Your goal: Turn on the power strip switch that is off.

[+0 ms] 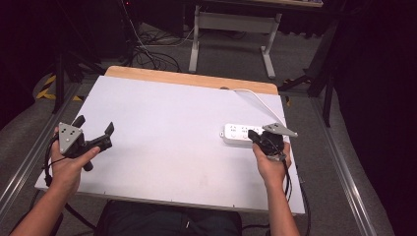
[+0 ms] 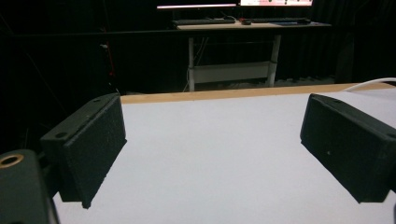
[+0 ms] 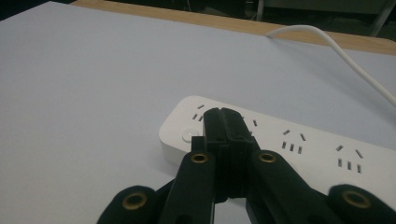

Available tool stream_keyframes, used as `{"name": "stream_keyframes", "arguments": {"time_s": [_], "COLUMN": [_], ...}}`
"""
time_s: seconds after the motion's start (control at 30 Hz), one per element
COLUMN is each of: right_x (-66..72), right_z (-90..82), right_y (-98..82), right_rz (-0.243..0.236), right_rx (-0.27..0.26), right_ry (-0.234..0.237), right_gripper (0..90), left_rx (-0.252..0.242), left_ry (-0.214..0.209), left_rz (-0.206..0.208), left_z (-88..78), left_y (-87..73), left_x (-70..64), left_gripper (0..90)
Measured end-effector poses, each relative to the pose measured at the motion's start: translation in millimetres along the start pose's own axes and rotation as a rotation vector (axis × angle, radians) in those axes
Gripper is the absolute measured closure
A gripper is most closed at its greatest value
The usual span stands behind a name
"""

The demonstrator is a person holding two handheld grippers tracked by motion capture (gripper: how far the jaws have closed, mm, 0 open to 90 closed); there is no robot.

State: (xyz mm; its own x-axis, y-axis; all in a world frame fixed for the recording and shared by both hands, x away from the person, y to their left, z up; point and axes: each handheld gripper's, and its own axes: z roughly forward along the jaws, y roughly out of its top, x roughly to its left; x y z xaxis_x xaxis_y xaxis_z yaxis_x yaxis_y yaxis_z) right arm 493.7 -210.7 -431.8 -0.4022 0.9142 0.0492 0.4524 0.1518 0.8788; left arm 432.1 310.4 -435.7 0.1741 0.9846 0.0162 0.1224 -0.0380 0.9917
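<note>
A white power strip [image 1: 236,133] lies on the right part of the white table [image 1: 167,132], and its white cable [image 1: 258,98] runs toward the far edge. My right gripper [image 1: 254,134] is shut with nothing between its jaws. In the right gripper view its closed tips [image 3: 224,117] rest over the near end of the power strip [image 3: 303,147], just right of the round button [image 3: 189,135]. Whether they touch the strip I cannot tell. My left gripper [image 1: 95,125] hovers at the table's left side, open. Its jaws [image 2: 212,149] are wide apart over bare table.
A wooden strip [image 1: 192,78] borders the table's far edge. Beyond it stands a white desk frame [image 1: 231,29], with dark cables [image 1: 152,56] on the floor. In the left gripper view a desk with a keyboard [image 2: 203,21] stands farther back.
</note>
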Motion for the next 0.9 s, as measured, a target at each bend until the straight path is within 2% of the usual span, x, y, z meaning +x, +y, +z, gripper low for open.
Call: {"name": "stream_keyframes", "arguments": {"time_s": [0.2,0.4,0.9], "right_x": [-1.3,-3.9,-10.4], "right_z": [2.4,11.7,21.2], "right_y": [-0.1,1.7,3.5], "right_rz": [0.002,0.013,0.035], "right_rx": [0.013,0.047,0.078], "right_ry": [-0.004,-0.016,-0.022], "right_gripper": [90.0,90.0,90.0], "left_rx": [-0.002,0.0,-0.001], "left_ry": [-0.003,-0.004,-0.006], "left_rz": [0.002,0.003,0.009], "left_z": [0.1,0.8,0.5], "left_y": [-0.1,-0.1,-0.1], "left_x": [-0.9,-0.5,-1.2], "left_gripper": [7.7,7.9,8.0]}}
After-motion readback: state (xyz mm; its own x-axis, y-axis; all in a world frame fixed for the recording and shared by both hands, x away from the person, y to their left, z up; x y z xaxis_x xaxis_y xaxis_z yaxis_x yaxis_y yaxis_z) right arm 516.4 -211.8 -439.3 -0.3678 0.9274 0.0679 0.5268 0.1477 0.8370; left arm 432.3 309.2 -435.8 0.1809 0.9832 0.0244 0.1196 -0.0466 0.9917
